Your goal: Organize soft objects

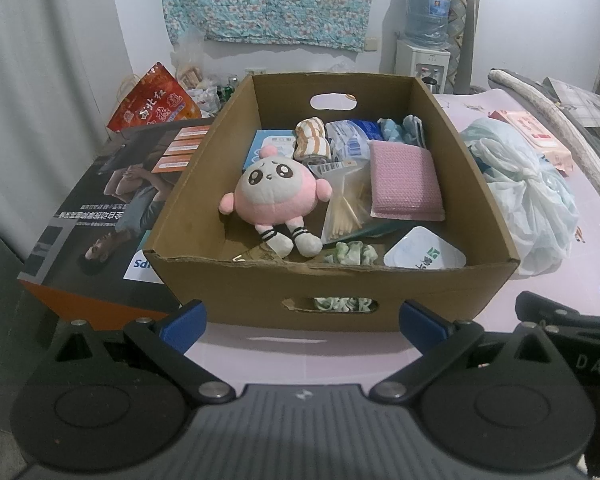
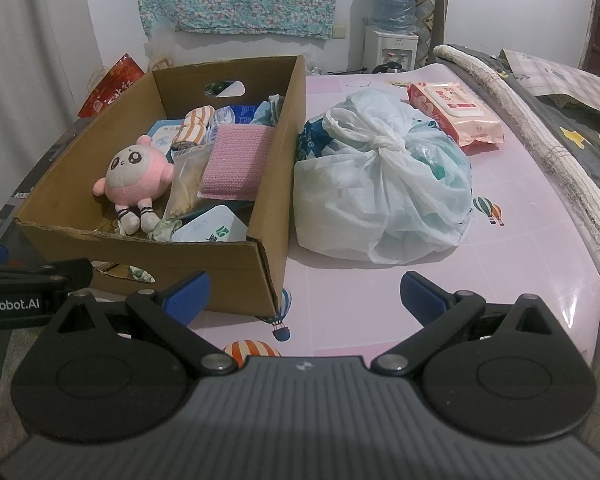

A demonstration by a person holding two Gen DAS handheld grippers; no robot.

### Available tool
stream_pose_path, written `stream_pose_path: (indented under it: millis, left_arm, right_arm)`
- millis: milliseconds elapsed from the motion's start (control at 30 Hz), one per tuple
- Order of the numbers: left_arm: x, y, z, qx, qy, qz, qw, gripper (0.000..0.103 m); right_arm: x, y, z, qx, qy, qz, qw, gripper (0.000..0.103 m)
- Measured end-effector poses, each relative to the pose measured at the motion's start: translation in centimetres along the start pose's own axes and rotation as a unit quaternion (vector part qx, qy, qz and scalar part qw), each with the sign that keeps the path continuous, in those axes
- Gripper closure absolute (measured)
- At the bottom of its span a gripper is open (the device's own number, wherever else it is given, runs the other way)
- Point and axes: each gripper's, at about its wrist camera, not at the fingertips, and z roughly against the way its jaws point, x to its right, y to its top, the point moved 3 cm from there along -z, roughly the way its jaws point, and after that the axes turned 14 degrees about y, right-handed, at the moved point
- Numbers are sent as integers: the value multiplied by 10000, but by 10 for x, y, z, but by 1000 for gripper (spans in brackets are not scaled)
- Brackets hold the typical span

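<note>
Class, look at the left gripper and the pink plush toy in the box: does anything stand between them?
Yes. The cardboard box's near wall stands between the open left gripper and the pink plush toy; above the wall, nothing covers the toy.

a home bedroom: bed (image 2: 500,240) with balloon-print cover, floral cloth (image 1: 276,0), water dispenser (image 1: 422,60).

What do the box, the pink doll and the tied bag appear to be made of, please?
Box: brown corrugated cardboard, matte, with a ragged torn rim. Pink doll: soft plush fabric, fuzzy, with embroidered-looking eyes. Tied bag: thin translucent plastic film, glossy and wrinkled, knotted on top.
</note>
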Motion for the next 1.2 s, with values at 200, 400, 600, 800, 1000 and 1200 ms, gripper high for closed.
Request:
stream_pose_path:
  millis: [200, 400, 600, 800, 1000, 1200]
  left_arm:
    - [0, 0, 0, 3, 0, -2, 10000, 0]
    - [-1, 0, 0, 10, 5, -1, 10000, 0]
    - [-3, 0, 0, -2, 18, 6, 10000, 0]
    - [-6, 0, -2, -24, 40, 15, 10000, 0]
    - [-9, -2, -6, -77, 87, 50, 9999, 0]
    - [-12, -4, -9, -121, 139, 85, 9998, 0]
  right_arm:
    - [0, 0, 0, -10, 1, 17, 10000, 1]
    - [0, 1, -1, -6, -33, 79, 10000, 1]
    - [-2, 3, -1, -26, -31, 155, 9999, 1]
    - [-4, 3, -2, -48, -47, 234, 9997, 1]
    - [-11, 3, -4, -100, -4, 334, 9994, 1]
    - [-18, 0, -8, -227, 167, 341, 9990, 1]
